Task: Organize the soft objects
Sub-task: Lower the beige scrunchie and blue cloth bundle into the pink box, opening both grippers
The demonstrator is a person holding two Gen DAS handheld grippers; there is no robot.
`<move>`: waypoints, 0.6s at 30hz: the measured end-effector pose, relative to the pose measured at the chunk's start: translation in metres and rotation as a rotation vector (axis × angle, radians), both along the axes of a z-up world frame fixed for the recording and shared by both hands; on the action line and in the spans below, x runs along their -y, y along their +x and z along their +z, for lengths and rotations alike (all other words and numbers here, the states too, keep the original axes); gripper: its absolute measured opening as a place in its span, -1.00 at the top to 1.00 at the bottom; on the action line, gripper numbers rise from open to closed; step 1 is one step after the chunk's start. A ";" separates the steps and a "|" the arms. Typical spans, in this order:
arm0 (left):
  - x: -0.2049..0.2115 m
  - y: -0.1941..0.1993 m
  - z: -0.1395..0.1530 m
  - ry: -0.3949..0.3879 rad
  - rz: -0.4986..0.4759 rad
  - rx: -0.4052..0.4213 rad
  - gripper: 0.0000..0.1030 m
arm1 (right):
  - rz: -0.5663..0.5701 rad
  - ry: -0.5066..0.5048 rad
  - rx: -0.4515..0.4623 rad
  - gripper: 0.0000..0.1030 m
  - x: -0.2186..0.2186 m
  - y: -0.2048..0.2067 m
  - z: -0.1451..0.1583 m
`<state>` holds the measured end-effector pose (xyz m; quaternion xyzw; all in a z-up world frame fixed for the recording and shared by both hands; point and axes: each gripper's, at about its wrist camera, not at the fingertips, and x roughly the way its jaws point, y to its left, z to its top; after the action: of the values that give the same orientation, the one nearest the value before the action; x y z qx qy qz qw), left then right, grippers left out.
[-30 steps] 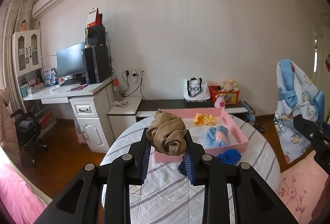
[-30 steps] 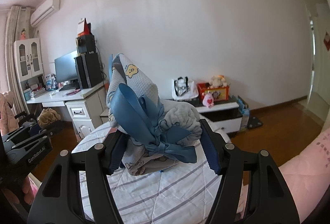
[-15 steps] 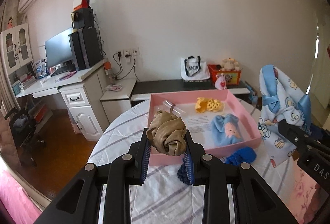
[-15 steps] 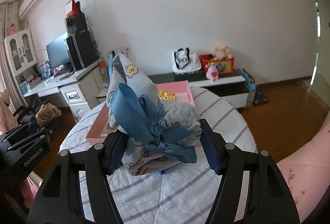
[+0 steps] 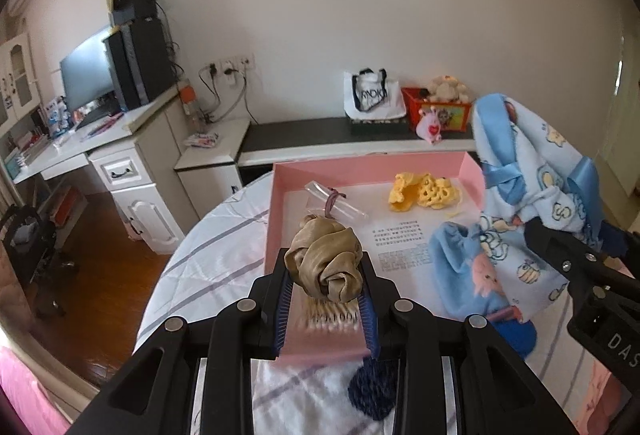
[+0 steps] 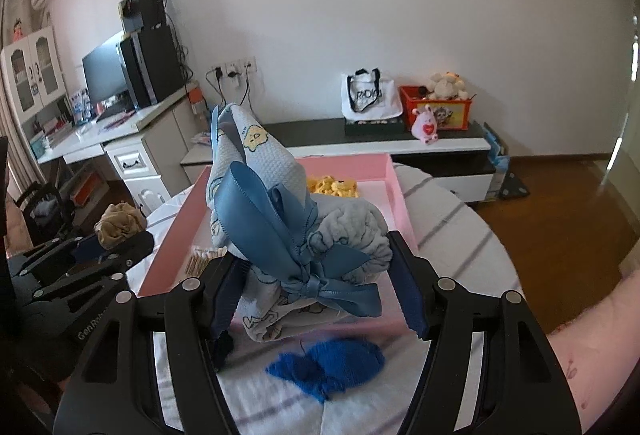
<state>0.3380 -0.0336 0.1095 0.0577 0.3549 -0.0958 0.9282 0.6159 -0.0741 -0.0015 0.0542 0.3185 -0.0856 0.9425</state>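
My left gripper point(image 5: 325, 269) is shut on a tan satin cloth bundle point(image 5: 320, 251) and hangs over the near left corner of the pink tray point(image 5: 360, 163). My right gripper point(image 6: 312, 263) is shut on a light-blue printed cloth bundle point(image 6: 256, 151) tied with a blue ribbon bow point(image 6: 280, 227), above the tray's near edge point(image 6: 400, 195). That bundle point(image 5: 532, 171) also shows at the right of the left wrist view. The tan bundle point(image 6: 120, 225) appears at the left of the right wrist view.
The tray holds a yellow knitted piece point(image 5: 424, 191), a light-blue plush point(image 5: 464, 267), a clear packet point(image 5: 340, 203), cotton swabs point(image 5: 330, 315) and a printed sheet. A royal-blue knit point(image 6: 332, 363) and a navy knit point(image 5: 376, 387) lie on the striped round table point(image 5: 208, 267). A desk and low cabinet stand behind.
Both grippers have moved forward to the tray with their bundles still held. The left one now hangs over the tray's near corner, and the right bundle over its near edge.
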 end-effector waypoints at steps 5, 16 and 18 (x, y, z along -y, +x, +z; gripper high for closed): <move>0.004 0.066 -0.006 0.005 -0.012 -0.056 0.45 | 0.009 0.005 -0.039 -0.24 0.003 0.029 -0.006; -0.014 0.150 -0.023 -0.049 0.028 -0.124 -0.77 | -0.015 -0.013 -0.025 -0.86 0.008 0.050 -0.009; -0.016 0.150 -0.026 -0.043 0.045 -0.116 -0.81 | -0.022 -0.016 -0.026 -0.87 0.011 0.049 -0.008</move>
<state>0.4879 -0.0179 0.0832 0.0241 0.4074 -0.0855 0.9089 0.6653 -0.0849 -0.0093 0.0489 0.3295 -0.0992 0.9377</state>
